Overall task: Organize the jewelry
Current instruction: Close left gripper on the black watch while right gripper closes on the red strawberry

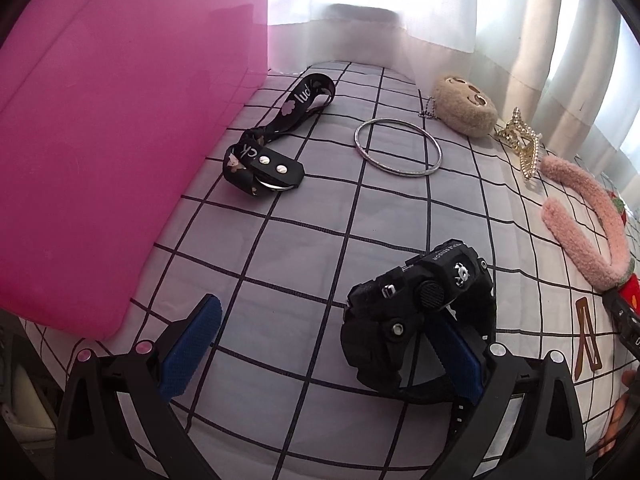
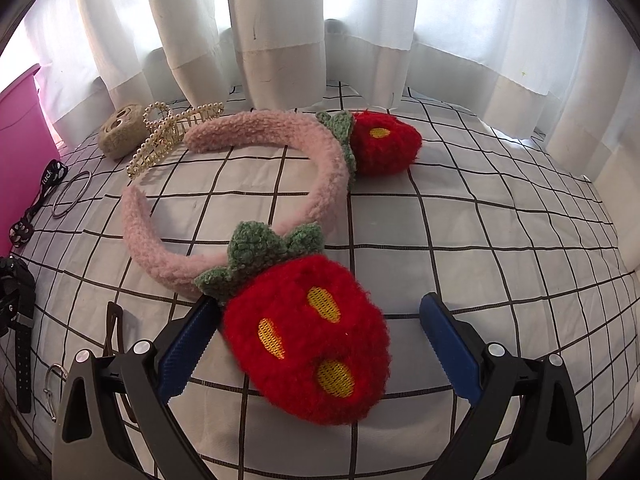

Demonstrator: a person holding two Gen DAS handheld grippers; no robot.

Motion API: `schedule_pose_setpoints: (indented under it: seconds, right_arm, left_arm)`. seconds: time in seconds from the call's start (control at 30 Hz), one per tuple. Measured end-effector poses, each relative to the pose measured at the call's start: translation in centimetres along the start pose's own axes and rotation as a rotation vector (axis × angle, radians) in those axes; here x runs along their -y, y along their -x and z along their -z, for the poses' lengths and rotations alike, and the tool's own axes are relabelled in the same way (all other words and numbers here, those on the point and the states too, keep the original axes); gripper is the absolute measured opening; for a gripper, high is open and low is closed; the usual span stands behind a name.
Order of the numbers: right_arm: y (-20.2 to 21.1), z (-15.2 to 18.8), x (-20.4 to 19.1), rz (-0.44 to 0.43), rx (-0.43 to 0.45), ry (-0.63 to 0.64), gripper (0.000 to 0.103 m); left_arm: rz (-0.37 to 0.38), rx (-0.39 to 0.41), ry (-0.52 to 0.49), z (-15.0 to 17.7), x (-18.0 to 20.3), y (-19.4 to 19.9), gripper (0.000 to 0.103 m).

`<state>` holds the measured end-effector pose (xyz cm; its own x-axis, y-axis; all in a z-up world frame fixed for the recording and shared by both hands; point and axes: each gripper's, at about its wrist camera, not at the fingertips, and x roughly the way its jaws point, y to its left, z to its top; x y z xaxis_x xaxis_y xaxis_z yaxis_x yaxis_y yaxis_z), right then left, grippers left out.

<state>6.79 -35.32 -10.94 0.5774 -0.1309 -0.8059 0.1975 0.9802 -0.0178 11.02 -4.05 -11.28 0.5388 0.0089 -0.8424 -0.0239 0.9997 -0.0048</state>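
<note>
On the checked cloth, a chunky black watch (image 1: 416,312) lies at my left gripper (image 1: 324,348). The gripper is open, and its right finger (image 1: 456,356) seems to reach into the loop of the strap. Farther off lie a black printed strap (image 1: 272,148) and a silver bangle (image 1: 398,148). My right gripper (image 2: 320,346) is open around one red strawberry (image 2: 308,336) of a fluffy pink headband (image 2: 320,160). Its left finger (image 2: 188,348) is against the plush and its right finger (image 2: 452,344) stands apart. The other strawberry (image 2: 384,144) lies at the back.
A big pink box (image 1: 100,140) stands along the left. A beige plush charm (image 1: 464,106) and a pearl hair claw (image 1: 520,140) lie by the white curtains (image 2: 280,32). A brown hair clip (image 2: 114,332) and a metal ring (image 2: 52,384) lie left of my right gripper.
</note>
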Motion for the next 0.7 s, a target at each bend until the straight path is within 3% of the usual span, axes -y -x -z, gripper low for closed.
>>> schedule_pose_setpoints:
  seconds: [0.37,0.43,0.5,0.57,0.63,0.67,0.7]
  right_arm:
    - [-0.1,-0.1,-0.3,-0.001,0.012,-0.003,0.094]
    - [0.0,-0.1,-0.5,-0.008,0.019,0.011,0.093]
    - [0.1,-0.1,-0.7,-0.004,0.024,0.022,0.093]
    - [0.2,-0.1,-0.8,-0.032,0.030,0.027,0.083]
    - [0.7,0.0,-1.4,-0.039,0.038,0.049,0.058]
    - [0.9,-0.1,-1.7,-0.041,0.038,0.060,0.053]
    - [1.0,0.0,-2.0,-0.043,0.038,0.070,0.047]
  left_arm:
    - [0.004,0.009,-0.010,-0.4,0.4,-0.2,0.097]
    - [0.006,0.011,-0.013,-0.2,0.6,0.0,0.094]
    - [0.021,0.021,-0.028,-0.1,0.9,0.4,0.082]
    - [0.042,0.032,-0.048,0.1,1.3,0.9,0.068]
    - [0.070,0.042,-0.063,0.2,1.9,1.4,0.051]
    - [0.084,0.046,-0.072,0.3,2.2,1.6,0.042]
    - [0.073,0.054,-0.079,0.3,2.4,1.8,0.042]
